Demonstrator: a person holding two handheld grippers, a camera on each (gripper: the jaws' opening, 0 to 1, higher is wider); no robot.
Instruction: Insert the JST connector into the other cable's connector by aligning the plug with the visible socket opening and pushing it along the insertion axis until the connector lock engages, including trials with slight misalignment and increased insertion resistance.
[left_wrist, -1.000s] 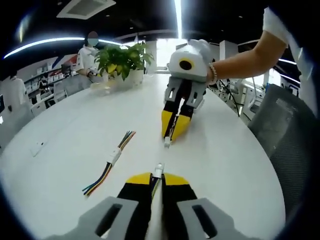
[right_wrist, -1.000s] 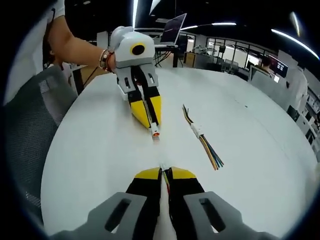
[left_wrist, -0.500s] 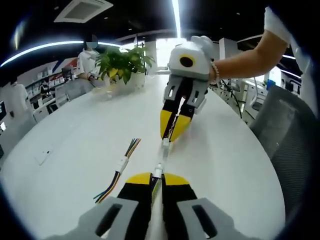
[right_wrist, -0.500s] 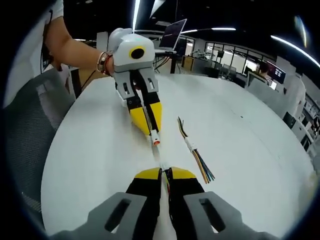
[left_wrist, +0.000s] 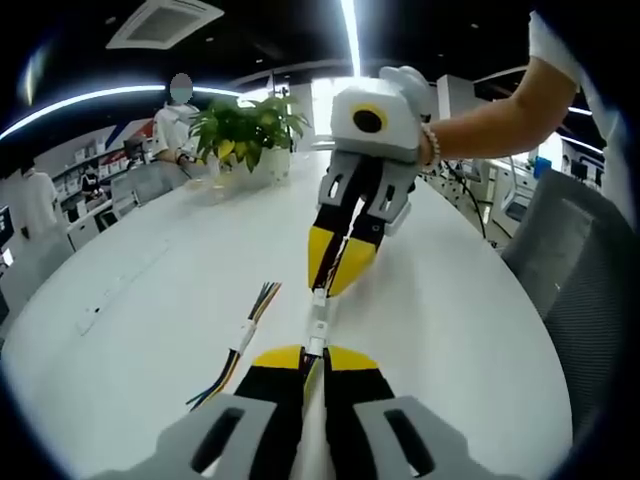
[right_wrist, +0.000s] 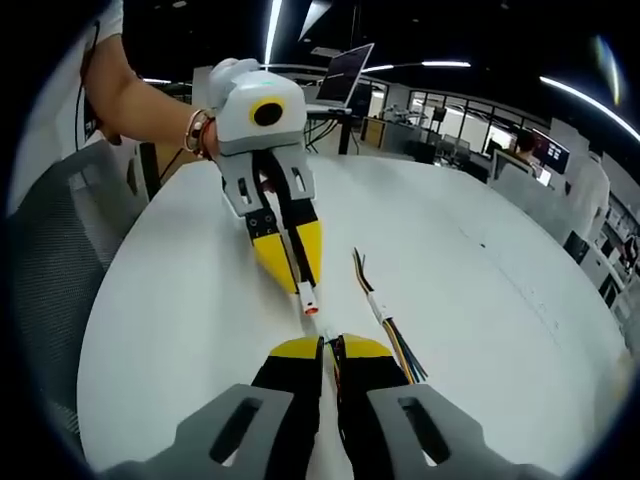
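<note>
Left gripper view: we see our left gripper (left_wrist: 313, 352) clamped on 1 plug (left_wrist: 315, 343), touching the right gripper's (left_wrist: 327, 285) held connector (left_wrist: 318, 297) at frame centre.

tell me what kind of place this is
Likely an open-plan office or lab: a large white table with a potted plant, an open laptop behind it, and rows of workstations under strip ceiling lights.

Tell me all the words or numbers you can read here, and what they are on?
There are none to read.
The white connector on the spare bundle of wires: no print shows.
The grippers: left gripper, right gripper, plain yellow, black and grey, no labels.
The screen and far shelves: too small and blurred to read.
</note>
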